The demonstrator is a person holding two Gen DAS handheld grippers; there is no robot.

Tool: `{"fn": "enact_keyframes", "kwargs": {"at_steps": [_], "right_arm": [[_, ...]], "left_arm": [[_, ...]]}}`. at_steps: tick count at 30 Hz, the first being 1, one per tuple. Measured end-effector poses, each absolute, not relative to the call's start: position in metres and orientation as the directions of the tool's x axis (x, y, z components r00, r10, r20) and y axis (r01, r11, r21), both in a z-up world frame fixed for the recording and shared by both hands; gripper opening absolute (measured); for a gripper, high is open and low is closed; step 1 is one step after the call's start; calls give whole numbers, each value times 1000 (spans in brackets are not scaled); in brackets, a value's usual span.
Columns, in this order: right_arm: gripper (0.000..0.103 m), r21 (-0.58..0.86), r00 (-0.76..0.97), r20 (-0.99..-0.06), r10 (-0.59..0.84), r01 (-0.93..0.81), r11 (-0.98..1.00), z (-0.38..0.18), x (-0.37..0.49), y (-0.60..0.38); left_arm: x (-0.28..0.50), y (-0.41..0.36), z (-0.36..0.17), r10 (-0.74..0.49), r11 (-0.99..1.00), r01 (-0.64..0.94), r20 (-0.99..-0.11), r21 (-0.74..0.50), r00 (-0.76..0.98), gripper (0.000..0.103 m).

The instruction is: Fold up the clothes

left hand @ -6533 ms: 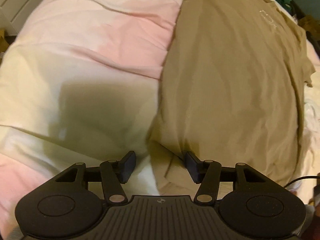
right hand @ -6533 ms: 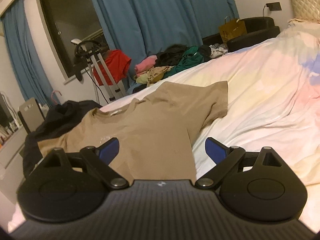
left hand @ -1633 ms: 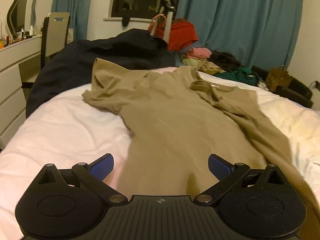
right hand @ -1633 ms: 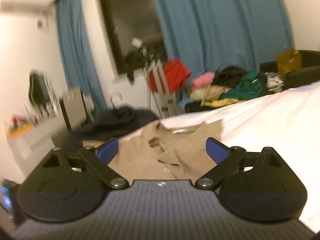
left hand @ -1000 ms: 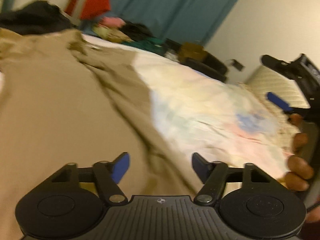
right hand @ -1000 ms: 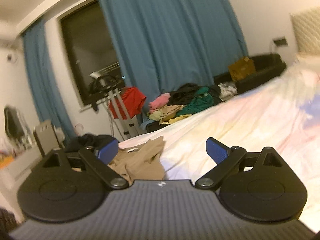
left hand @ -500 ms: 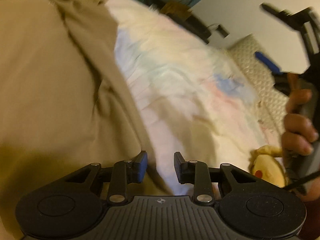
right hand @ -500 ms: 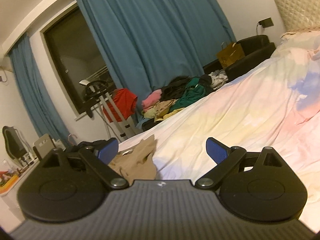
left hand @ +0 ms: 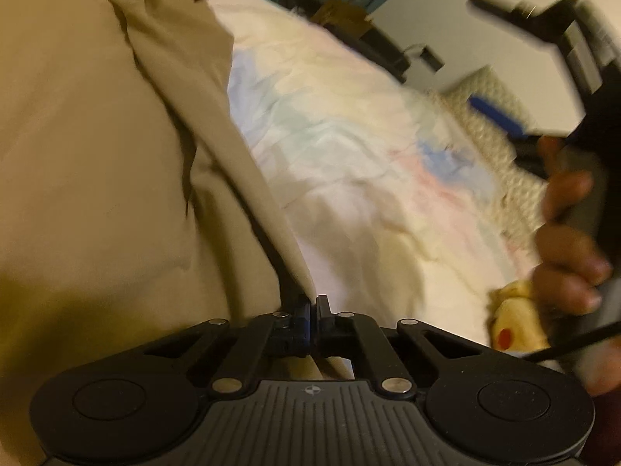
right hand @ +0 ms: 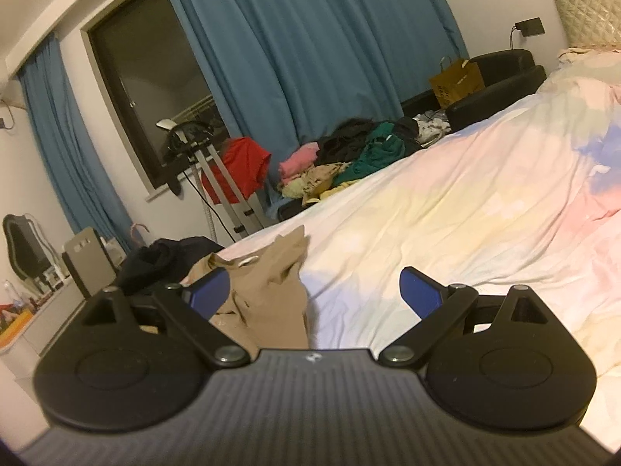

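Note:
A tan T-shirt [left hand: 97, 155] lies spread on the bed and fills the left half of the left wrist view. My left gripper [left hand: 311, 305] is shut on the shirt's right edge near the hem. The right gripper [left hand: 493, 112] shows blurred at the right of that view, held in a hand above the duvet. In the right wrist view my right gripper [right hand: 314, 293] is open and empty, held above the bed. The shirt [right hand: 268, 303] lies bunched below its left finger, with the collar at the far end.
A pastel duvet [right hand: 485, 209] covers the bed. A yellow plush toy [left hand: 512, 326] lies by the hand. A heap of clothes [right hand: 349, 155], a black sofa [right hand: 500, 81], blue curtains [right hand: 302, 50] and a stand with a red garment [right hand: 236, 167] line the far side.
My left gripper has dropped to the shirt's right edge and shut on it. My right gripper has stayed open and has swung from the shirt toward the bare duvet.

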State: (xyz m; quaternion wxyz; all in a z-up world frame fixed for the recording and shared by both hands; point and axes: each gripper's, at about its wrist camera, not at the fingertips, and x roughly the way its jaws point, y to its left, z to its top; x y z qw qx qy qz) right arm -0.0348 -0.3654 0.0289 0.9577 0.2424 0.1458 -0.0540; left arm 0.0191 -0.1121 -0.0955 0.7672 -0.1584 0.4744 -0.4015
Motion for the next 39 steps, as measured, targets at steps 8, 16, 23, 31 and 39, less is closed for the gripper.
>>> {"fn": "enact_keyframes", "kwargs": {"at_steps": [8, 16, 23, 31, 39], "right_arm": [[96, 442, 946, -319, -50, 195, 876, 28, -38, -366], [96, 426, 938, -348, 6, 152, 892, 24, -34, -356], [96, 399, 932, -362, 25, 131, 907, 23, -32, -348], [96, 417, 934, -352, 64, 95, 904, 23, -35, -348], [96, 395, 957, -282, 64, 56, 917, 30, -45, -347]], "left_arm": [[15, -39, -54, -859, 510, 353, -444, -785, 255, 2], [25, 12, -83, -756, 646, 189, -586, -740, 290, 2], [29, -6, -119, -756, 645, 85, -619, -759, 213, 15], [18, -19, -137, -778, 627, 97, -614, -773, 133, 18], [10, -12, -85, -734, 672, 308, -662, -673, 154, 1]]}}
